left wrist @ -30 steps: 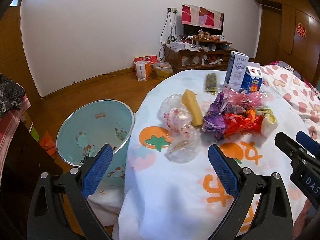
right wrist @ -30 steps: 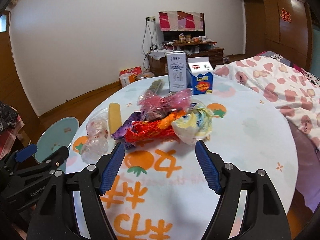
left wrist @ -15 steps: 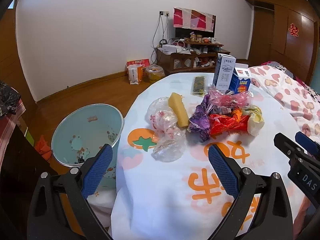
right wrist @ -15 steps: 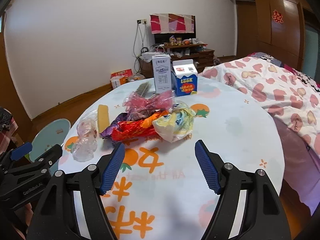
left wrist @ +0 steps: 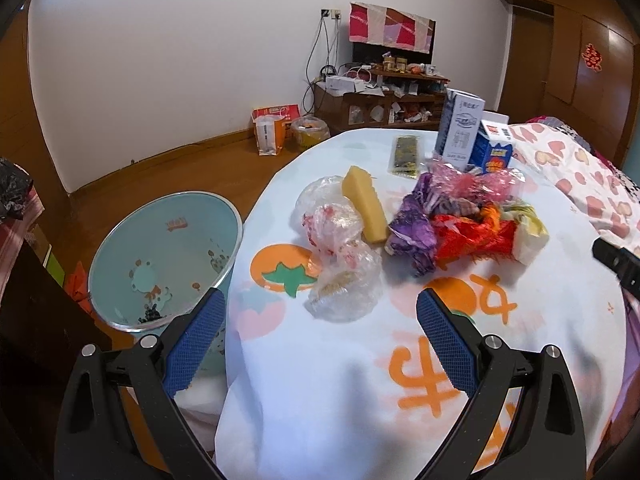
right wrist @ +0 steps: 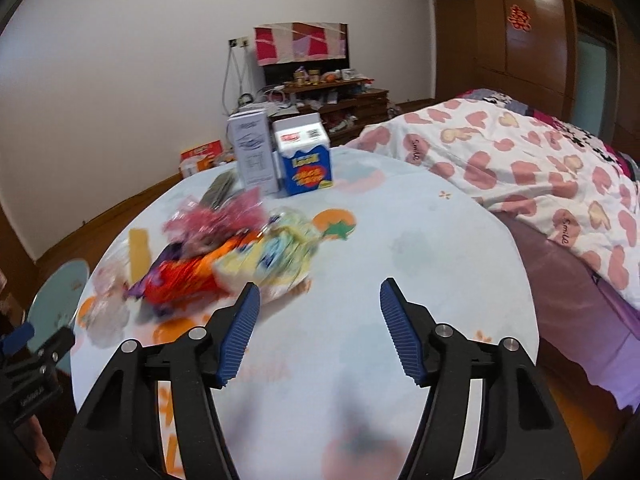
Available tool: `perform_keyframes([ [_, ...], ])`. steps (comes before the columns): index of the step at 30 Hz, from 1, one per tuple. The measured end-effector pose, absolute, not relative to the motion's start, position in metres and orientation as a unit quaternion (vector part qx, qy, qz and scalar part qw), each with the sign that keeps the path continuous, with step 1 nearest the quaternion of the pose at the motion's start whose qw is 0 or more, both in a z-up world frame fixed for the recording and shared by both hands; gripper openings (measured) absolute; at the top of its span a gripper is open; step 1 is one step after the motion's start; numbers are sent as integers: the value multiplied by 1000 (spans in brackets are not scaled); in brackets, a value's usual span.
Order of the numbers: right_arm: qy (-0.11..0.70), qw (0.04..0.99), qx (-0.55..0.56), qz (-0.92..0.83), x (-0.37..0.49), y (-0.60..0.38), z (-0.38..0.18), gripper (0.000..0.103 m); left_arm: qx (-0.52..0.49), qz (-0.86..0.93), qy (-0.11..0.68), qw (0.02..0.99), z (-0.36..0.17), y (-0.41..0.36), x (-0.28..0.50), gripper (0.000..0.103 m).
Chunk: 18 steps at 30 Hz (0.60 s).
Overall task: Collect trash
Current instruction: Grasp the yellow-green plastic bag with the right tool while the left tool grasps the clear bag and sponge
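Biggest risk: trash pile (left wrist: 464,220) sits mid-table (left wrist: 320,380) on a loose printed cloth, and the bin (left wrist: 160,256) is on the floor off the table's left edge, below cloth level. Anything carried over has to clear that edge; a drop short lands on the floor or the cloth overhang, not in the bin.

Next: the pile is tangled wrappers, purple/red/pink/yellow, all touching. Pinching one prob drags its neighbours, or snags the cloth and shifts everything.

Clear plastic bags (left wrist: 340,256) nearest the bin side are crinkly and slippery, so a thin grab likely slips.

R gripper (right wrist: 316,320) view is blurred. Its jaws have just been closing but are still apart with nothing between; the pile lies left of its fingers, not lined up, so a close here would miss or clip the yellow wrapper.

L gripper (left wrist: 320,332): jaws wide, empty, hovering near the table edge w/ the clear bags ahead.

In the way/around: two upright cartons (right wrist: 280,152) behind the pile, easy to tip on a far reach. Yellow block (left wrist: 366,204) touches the bags. Dark flat packet (left wrist: 406,154) lies by the cartons. Bed quilt (right wrist: 520,168) crowds the table's right side.
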State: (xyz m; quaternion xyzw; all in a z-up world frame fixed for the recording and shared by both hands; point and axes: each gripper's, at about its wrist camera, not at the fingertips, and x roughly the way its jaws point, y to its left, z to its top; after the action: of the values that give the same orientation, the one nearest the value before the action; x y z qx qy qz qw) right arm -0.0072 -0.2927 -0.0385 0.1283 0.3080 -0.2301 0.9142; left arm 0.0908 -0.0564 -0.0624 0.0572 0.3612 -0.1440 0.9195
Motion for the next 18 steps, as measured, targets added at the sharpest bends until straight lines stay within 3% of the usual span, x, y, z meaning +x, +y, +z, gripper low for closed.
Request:
perform_keyframes([
  [14,378,878,216,-201,87,-327,-83,61,31,-131,370,919,-66,-97,176,91],
  [18,395,868,252,-166,94,-328,-102,48,39,-119,397,909,-86,-112,198,83],
])
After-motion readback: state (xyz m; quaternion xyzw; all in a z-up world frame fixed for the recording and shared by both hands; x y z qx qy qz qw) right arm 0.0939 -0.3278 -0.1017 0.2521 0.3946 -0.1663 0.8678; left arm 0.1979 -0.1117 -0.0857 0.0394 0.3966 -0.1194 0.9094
